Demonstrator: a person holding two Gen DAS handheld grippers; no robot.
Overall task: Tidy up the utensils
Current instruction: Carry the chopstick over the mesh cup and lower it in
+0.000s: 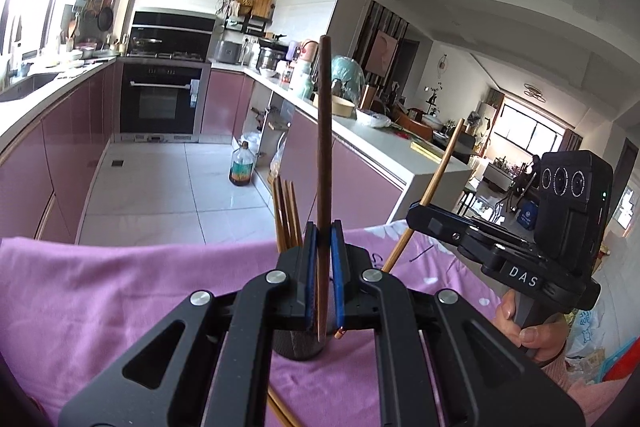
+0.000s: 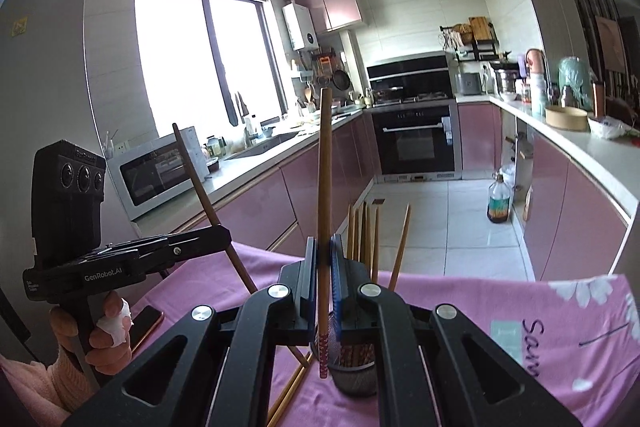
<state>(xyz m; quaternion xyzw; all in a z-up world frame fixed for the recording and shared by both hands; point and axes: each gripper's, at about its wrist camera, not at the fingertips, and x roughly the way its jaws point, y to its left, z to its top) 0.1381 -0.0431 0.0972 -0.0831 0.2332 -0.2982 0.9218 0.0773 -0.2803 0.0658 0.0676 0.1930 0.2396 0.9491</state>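
The left tool (image 1: 324, 267) is clamped on a dark chopstick (image 1: 324, 147), upright at twelve o'clock above the mesh holder (image 1: 298, 345). The right tool (image 2: 324, 279) pinches a lighter chopstick (image 2: 323, 187) likewise over the holder. Both sticks look light, stiff and slippery, so gripping near mid-length seems safest against pivoting.

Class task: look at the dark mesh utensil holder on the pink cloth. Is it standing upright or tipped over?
Upright. The dark mesh utensil holder stands on its base on the pink cloth, and the light wooden chopsticks in it point up.

Both claws, left (image 1: 324, 259) and right (image 2: 325, 267), clamped.
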